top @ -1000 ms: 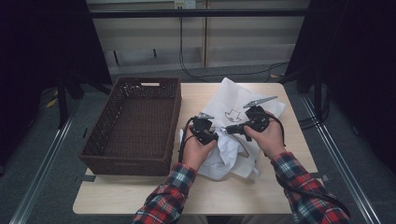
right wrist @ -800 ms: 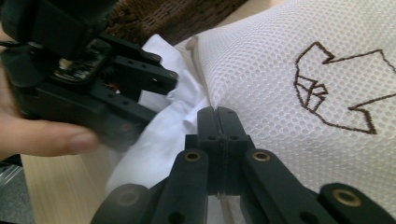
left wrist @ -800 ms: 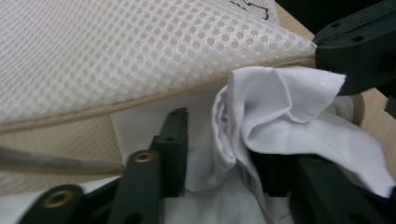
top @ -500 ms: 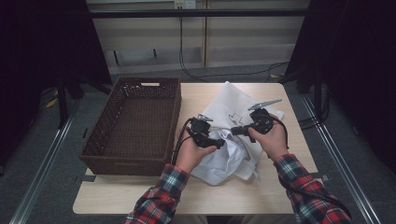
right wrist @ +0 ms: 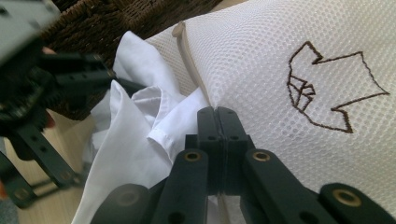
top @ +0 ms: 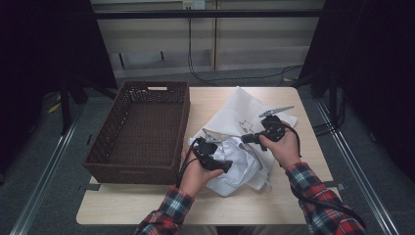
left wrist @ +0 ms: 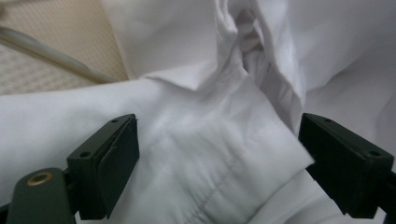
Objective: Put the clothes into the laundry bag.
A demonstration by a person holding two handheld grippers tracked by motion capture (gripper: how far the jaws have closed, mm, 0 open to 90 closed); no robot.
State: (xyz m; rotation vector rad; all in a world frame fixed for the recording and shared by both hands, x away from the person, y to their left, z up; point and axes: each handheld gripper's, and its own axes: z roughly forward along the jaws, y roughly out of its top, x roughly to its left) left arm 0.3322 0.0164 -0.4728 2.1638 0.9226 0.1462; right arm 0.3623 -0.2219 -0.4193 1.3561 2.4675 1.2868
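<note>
This looks like a lab or recording studio set up for filming, not a home. A small pale wooden table [top: 147, 205] stands alone on grey carpet, with black curtains [top: 44, 58] hanging dark on both sides. Metal floor rails [top: 44, 181] run along either side of it. Black cables [top: 205, 73] trail over the floor beyond the fingers, up to a wall socket [top: 193, 4] on plain beige panelled cabinets [top: 244, 49] at the back.
</note>
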